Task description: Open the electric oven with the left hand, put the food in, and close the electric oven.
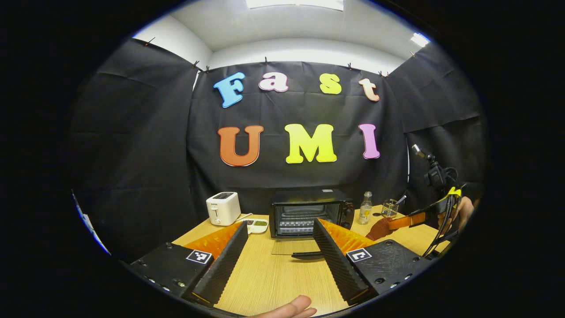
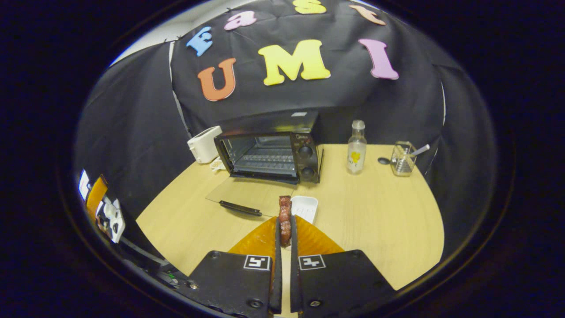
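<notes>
The black electric oven [image 1: 309, 213] [image 2: 271, 150] stands at the back of the wooden table, its glass door [image 2: 240, 192] folded down flat with the handle [image 1: 306, 255] toward me. My left gripper [image 1: 280, 226] is open in front of that door, holding nothing. My right gripper [image 2: 286, 221] is shut on a reddish-brown strip of food [image 2: 284, 205], held above the table just short of the door. In the left gripper view the right gripper [image 1: 399, 222] reaches in from the right with the food [image 1: 378, 229].
A white toaster [image 1: 224, 207] [image 2: 204, 143] stands left of the oven. A small bottle [image 2: 356, 148] and a glass with a spoon [image 2: 402, 159] are to its right. A white dish [image 2: 304, 207] lies beyond the food. A fingertip [image 1: 291, 308] shows at the bottom.
</notes>
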Motion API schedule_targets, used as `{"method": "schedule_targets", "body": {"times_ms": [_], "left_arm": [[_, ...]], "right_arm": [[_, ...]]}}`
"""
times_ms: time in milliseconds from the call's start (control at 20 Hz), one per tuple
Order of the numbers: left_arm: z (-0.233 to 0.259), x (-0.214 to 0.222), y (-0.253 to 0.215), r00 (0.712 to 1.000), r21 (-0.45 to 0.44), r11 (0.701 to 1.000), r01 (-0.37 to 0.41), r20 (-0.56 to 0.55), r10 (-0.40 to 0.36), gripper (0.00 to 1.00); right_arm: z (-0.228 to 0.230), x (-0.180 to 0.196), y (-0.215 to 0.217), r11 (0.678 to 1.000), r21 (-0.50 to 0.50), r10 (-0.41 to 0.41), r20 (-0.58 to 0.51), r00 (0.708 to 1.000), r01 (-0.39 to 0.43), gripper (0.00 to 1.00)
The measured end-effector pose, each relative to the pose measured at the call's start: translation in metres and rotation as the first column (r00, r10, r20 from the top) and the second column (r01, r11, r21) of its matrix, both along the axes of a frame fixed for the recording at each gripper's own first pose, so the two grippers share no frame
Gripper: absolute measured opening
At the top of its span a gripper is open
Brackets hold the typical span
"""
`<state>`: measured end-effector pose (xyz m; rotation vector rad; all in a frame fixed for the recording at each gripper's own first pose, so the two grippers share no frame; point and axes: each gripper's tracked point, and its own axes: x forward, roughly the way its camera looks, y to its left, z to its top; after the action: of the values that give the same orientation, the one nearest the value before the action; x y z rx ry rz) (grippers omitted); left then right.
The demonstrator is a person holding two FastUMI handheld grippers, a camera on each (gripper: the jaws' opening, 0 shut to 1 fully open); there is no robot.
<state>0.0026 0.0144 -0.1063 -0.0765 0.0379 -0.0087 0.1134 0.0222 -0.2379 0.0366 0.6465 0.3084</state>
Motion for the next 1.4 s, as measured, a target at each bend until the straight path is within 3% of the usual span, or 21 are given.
{"method": "schedule_targets", "body": {"times_ms": [200,450,750,900,1100,1400], "left_arm": [[0.0,-0.007,0.013,1.0,-0.037,0.999,0.003,0.012,-0.002,0.95],[-0.004,-0.006,0.034,1.0,-0.02,1.0,-0.017,0.014,0.017,0.95],[0.003,0.002,0.054,0.999,-0.011,1.0,-0.026,0.04,0.027,0.94],[0.007,0.005,0.062,0.998,-0.005,0.999,-0.033,0.051,0.033,0.94],[0.01,0.012,0.075,0.998,0.009,0.999,-0.04,0.054,0.039,0.94],[0.004,0.027,0.093,0.997,0.002,0.998,-0.068,0.043,0.068,0.94]], "right_arm": [[0.04,-0.007,0.027,0.997,-0.082,0.014,0.149,0.989,-0.002,0.1],[0.061,-0.01,0.069,0.987,-0.158,0.046,0.288,0.957,0.0,0.1],[0.05,0.004,0.127,0.985,-0.17,0.082,0.324,0.942,-0.028,0.1],[0.034,0.023,0.15,0.992,-0.12,0.071,0.284,0.956,-0.038,0.1],[0.02,0.063,0.158,0.999,-0.049,-0.01,0.267,0.964,0.024,0.11],[-0.003,0.108,0.163,0.979,0.168,-0.144,0.191,0.971,0.113,0.1]]}}
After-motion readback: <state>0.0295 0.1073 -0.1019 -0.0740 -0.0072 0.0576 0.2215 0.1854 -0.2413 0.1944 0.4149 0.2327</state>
